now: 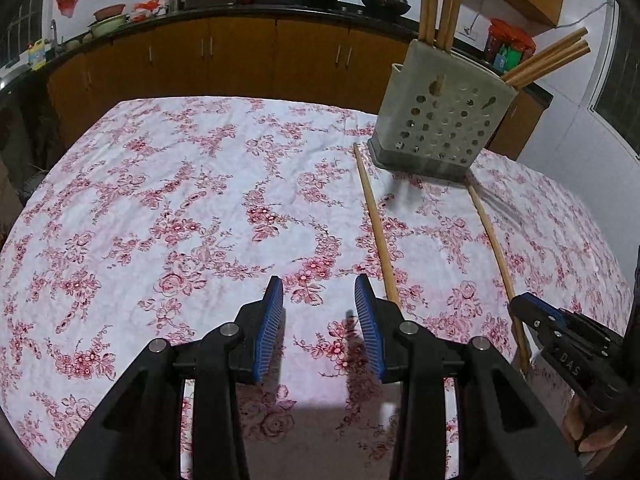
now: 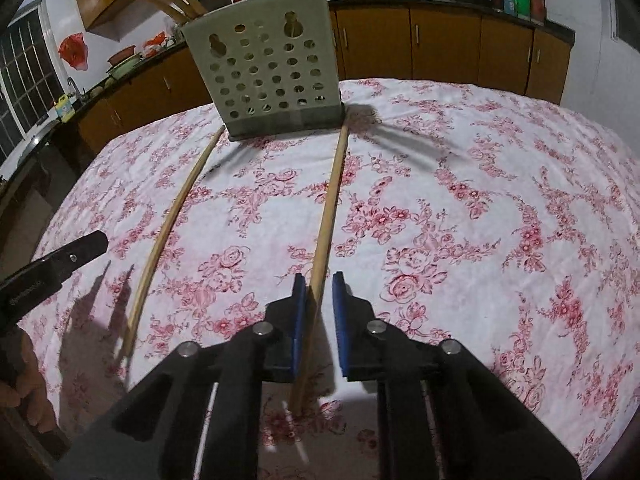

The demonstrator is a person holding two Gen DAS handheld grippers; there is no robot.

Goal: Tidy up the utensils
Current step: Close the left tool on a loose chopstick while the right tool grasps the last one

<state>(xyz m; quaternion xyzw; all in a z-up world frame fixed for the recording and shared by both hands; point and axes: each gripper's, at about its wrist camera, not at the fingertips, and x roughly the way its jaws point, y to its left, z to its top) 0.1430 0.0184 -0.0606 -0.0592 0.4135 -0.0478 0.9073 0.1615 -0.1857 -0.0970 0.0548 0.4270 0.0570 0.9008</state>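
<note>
A grey perforated utensil holder (image 1: pixel 440 120) (image 2: pixel 272 76) stands on the floral tablecloth with several wooden chopsticks upright in it. Two loose chopsticks lie on the cloth in front of it. My left gripper (image 1: pixel 319 284) is open and empty, just left of one chopstick (image 1: pixel 376 224). My right gripper (image 2: pixel 319 280) is open, its jaws either side of the near end of the other chopstick (image 2: pixel 328 208), which runs between the pads close to the left one. The first chopstick (image 2: pixel 172 224) lies to its left. The right gripper also shows in the left wrist view (image 1: pixel 524 304).
The table with the floral cloth (image 1: pixel 180 200) (image 2: pixel 480 200) fills both views. Behind it run wooden kitchen cabinets (image 1: pixel 240 52) with pots and bowls on a dark counter. A person's hand (image 2: pixel 24 384) holds the left gripper at the left edge.
</note>
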